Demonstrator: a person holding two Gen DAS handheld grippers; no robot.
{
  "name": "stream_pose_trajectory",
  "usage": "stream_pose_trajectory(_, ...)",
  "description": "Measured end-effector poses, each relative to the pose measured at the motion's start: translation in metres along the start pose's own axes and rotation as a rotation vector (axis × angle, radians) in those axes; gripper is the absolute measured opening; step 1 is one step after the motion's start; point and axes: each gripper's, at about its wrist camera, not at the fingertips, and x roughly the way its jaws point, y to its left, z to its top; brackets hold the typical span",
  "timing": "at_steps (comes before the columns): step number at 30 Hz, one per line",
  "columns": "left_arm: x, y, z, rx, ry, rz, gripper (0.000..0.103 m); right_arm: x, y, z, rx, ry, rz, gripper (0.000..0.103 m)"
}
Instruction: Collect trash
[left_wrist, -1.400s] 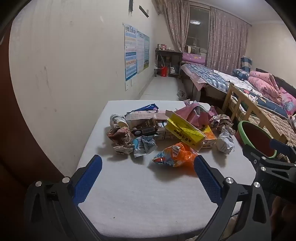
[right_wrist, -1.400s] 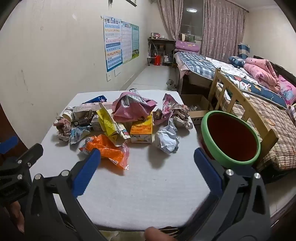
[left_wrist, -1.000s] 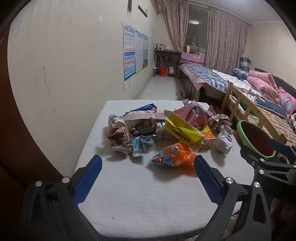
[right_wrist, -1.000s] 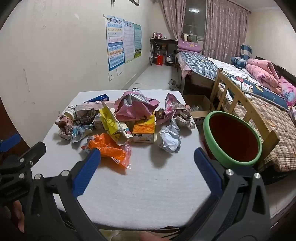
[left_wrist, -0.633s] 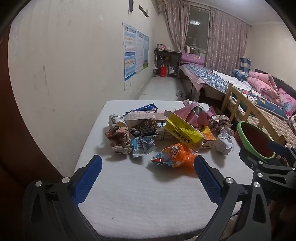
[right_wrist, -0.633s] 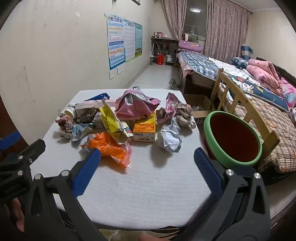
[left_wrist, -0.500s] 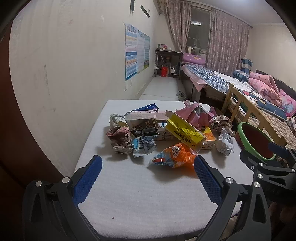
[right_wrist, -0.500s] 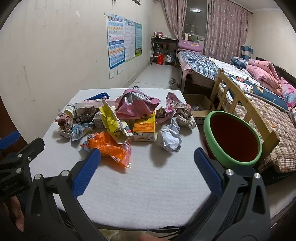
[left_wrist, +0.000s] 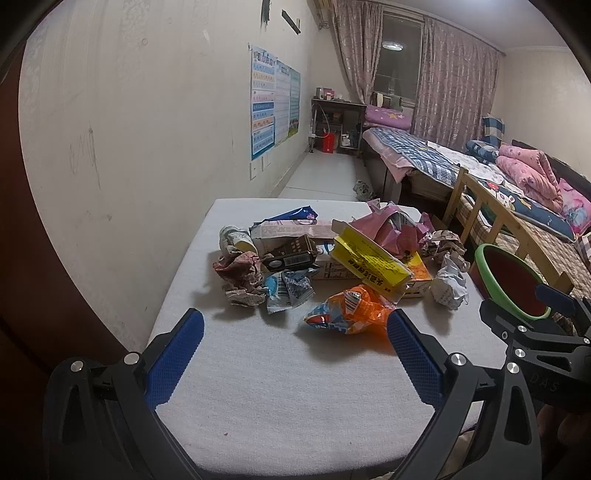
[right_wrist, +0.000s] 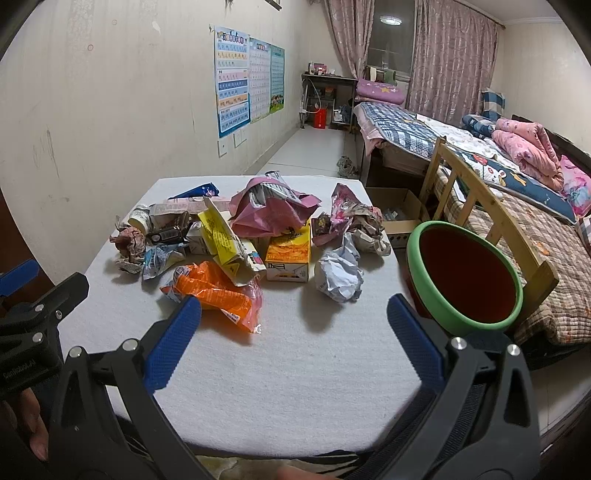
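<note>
The left gripper (left_wrist: 293, 334) hangs over the near part of the white surface (left_wrist: 280, 398) with its jaws spread wide and nothing between them. The right gripper (right_wrist: 293, 323) is likewise wide open and empty, just beside the green-rimmed bin (right_wrist: 464, 271), which stands at the surface's right edge.

The trash lies in a heap on the far half of the surface, to the left of the bin. Closest to the bin is a crumpled white paper ball (right_wrist: 340, 275). Further left of it stand an orange box (right_wrist: 290, 254) and a torn yellow carton (right_wrist: 221, 236), with a pink bag (right_wrist: 271, 210) behind them. An orange wrapper (right_wrist: 218, 293) lies nearest the grippers, just ahead of the right gripper's left finger. At the heap's far-left end sit a blue-and-white wrapper (left_wrist: 288, 290) and a crumpled reddish paper (left_wrist: 238, 271).
</note>
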Motion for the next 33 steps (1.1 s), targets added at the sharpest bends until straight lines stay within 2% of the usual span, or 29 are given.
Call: stream_pose_trajectory(33,0.0002,0.0012,0.0000,-0.005,-0.003,0.001,0.095,-0.0003,0.0002,-0.0011,0.003,0.005,-0.001,0.100)
